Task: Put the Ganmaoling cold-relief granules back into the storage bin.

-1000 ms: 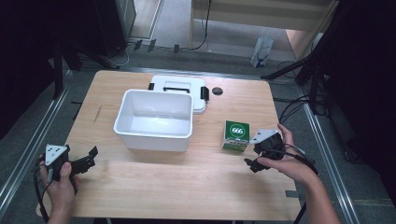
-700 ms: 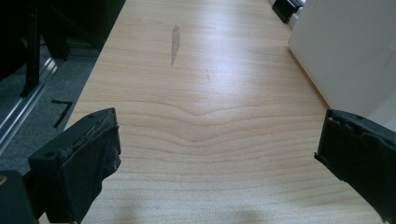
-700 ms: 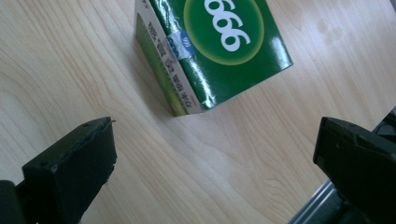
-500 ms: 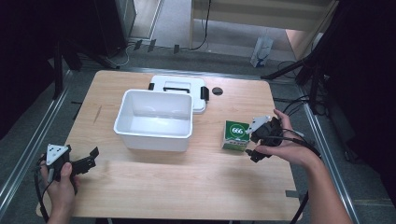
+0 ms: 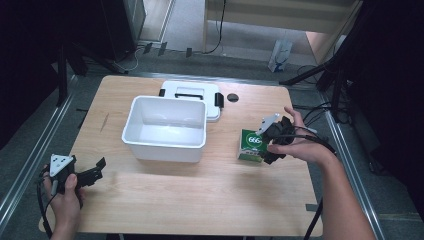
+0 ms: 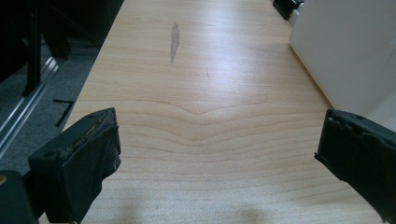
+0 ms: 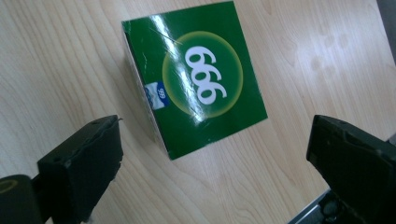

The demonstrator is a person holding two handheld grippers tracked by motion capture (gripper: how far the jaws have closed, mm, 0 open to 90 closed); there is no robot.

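Note:
A green box (image 5: 251,145) marked 666 stands on the wooden table (image 5: 200,200) right of centre; in the right gripper view the green box (image 7: 198,79) lies just ahead of the wide-apart jaws. My right gripper (image 5: 269,144) hovers open at the box's right side, not touching it. A white bin (image 5: 166,129) sits open at mid table, its side wall (image 6: 345,46) showing in the left gripper view. My left gripper (image 5: 96,170) is open low over the table's front left, nothing between its jaws.
A white lid (image 5: 192,95) with black latches lies flat behind the bin. A small dark round hole (image 5: 233,97) marks the table near the back. Metal rails run along both table sides, with cables on the floor at the right.
My right gripper has moved left and forward, closing in on the green box from its right side. The left gripper has stayed in place.

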